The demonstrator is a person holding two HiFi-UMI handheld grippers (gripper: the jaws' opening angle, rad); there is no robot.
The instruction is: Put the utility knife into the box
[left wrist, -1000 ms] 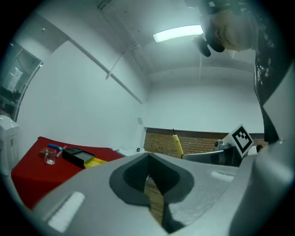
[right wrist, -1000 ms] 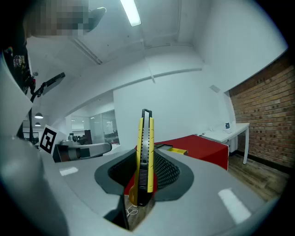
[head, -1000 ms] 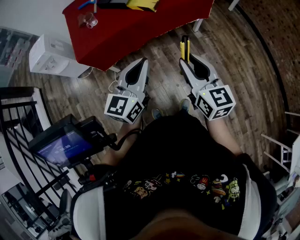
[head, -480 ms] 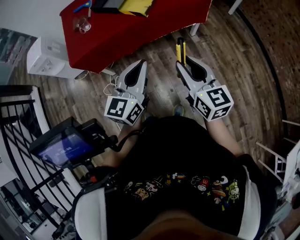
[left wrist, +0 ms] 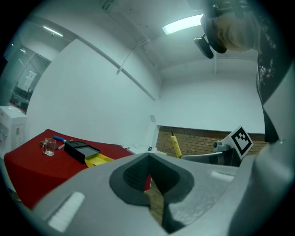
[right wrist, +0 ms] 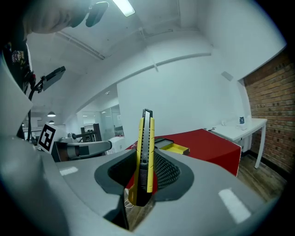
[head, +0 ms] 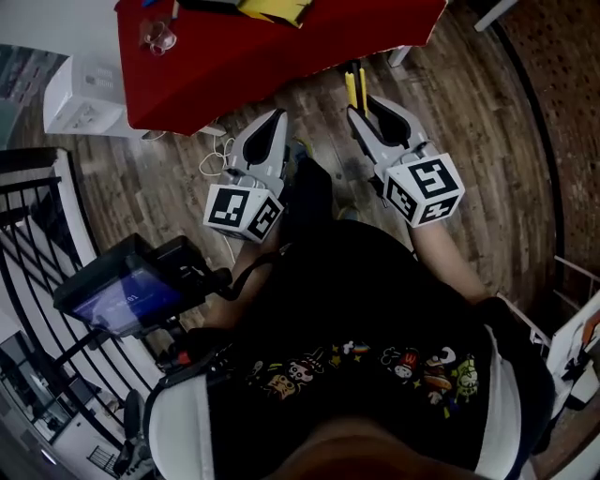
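Observation:
My right gripper (head: 367, 105) is shut on a yellow and black utility knife (right wrist: 146, 152), which sticks up past the jaws (head: 354, 86). My left gripper (head: 270, 127) hangs beside it, shut with nothing between its jaws (left wrist: 148, 180). Both hover over the wooden floor just short of the red table (head: 272, 52). On that table lies the black box with a yellow part (left wrist: 85, 153), seen also as the box (right wrist: 171, 147) in the right gripper view and at the top edge in the head view (head: 272, 7).
A clear glass (head: 156, 36) and a blue-handled tool (left wrist: 59, 138) sit on the table's left part. A white appliance (head: 82, 97) stands left of the table, a black railing (head: 37, 253) at the left, and a white desk (right wrist: 239, 126) by the brick wall.
Both grippers have moved forward toward the red table, the knife still held in the right one. The table has come closer in the head view.

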